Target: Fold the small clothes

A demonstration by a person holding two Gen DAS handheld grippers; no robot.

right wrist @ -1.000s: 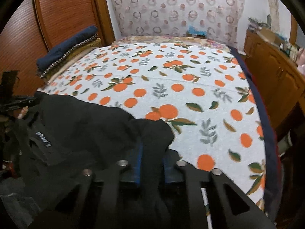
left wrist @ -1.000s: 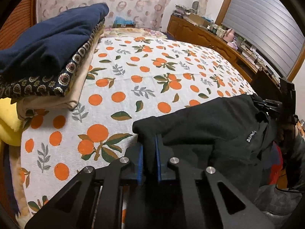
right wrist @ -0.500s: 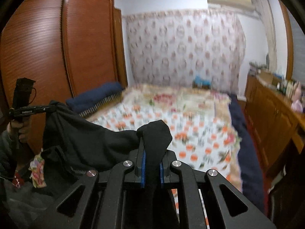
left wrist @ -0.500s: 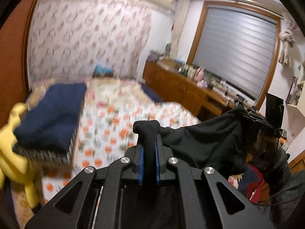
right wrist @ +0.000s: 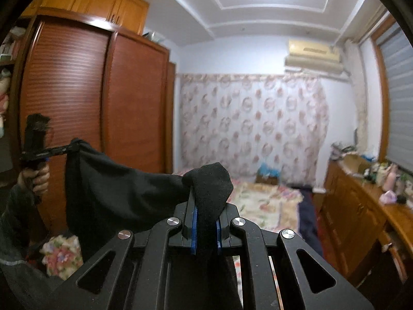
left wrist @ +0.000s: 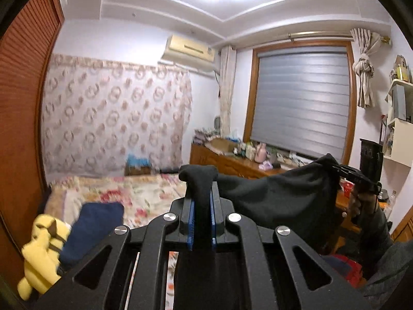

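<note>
A black garment [left wrist: 278, 196] hangs stretched in the air between the two claws, above the bed [left wrist: 134, 193]. The left claw [left wrist: 201, 206] is clamped on one bunched corner, the cloth pinched between its blue pads [left wrist: 191, 222]. The right claw [right wrist: 206, 222] is clamped on the other corner, which pokes up past its fingertips. In the left wrist view the person's right hand [left wrist: 361, 206] grips its handle at the far end of the cloth. Folded navy fabric [left wrist: 93, 230] and something yellow [left wrist: 41, 253] lie by the wooden wardrobe [right wrist: 85, 98]; a cluttered dresser [right wrist: 361, 206] runs under the blinds [left wrist: 302, 103].
</note>
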